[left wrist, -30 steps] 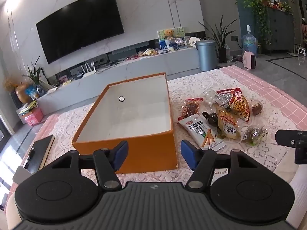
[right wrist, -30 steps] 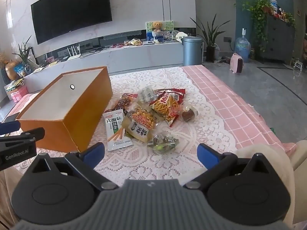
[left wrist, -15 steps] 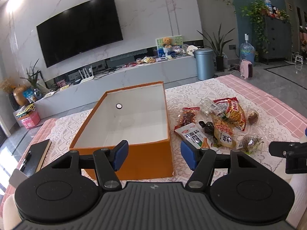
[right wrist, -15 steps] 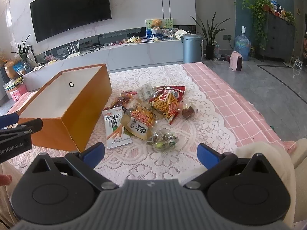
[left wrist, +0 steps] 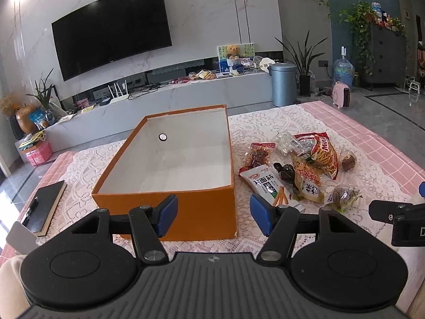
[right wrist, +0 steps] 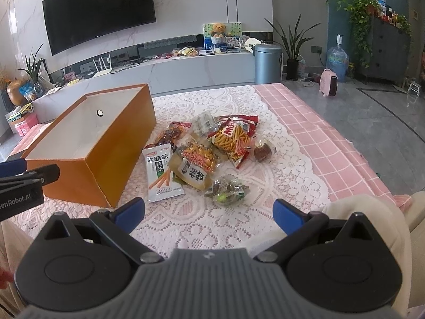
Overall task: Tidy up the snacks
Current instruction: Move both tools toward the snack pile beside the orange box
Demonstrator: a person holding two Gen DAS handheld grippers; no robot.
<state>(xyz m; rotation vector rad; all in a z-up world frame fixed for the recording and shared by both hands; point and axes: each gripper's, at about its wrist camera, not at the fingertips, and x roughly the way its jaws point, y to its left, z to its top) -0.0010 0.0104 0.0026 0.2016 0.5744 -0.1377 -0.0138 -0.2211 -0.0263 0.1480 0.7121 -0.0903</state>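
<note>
White lace over a pink checked cloth [right wrist: 313, 133] covers the bench [left wrist: 377, 143]; beyond it lie grey floor tiles, a marble wall with a dark television [left wrist: 111, 29], a low grey cabinet, potted plants and a blue-grey bin [left wrist: 283, 83]. Left tongs [left wrist: 211, 214] hover low at the near edge of the bench, blue-padded jaws parted and holding nothing, pointing at the short near wall of the orange box [left wrist: 202, 212]. Right tongs [right wrist: 208, 212] hover above bare lace, jaws spread wider, likewise holding nothing; the snack pile lies toward 12 o'clock from them. The box is rectangular cardboard, orange outside, white inside, with a small round hole in its far wall. Snacks lie in a loose, overlapping heap at 3 o'clock from the box, just beside it: a white packet [right wrist: 160, 174] with printed orange sticks, a crinkled red bag of fries [right wrist: 233, 139], a yellow-green pouch [right wrist: 192, 168], a dark red packet [right wrist: 171, 135], a clear bundle of small wrapped pieces [right wrist: 225, 187] and a brown round sweet [right wrist: 263, 151]. A black notebook [left wrist: 43, 207] with a pen lies at 9 o'clock from the box.
</note>
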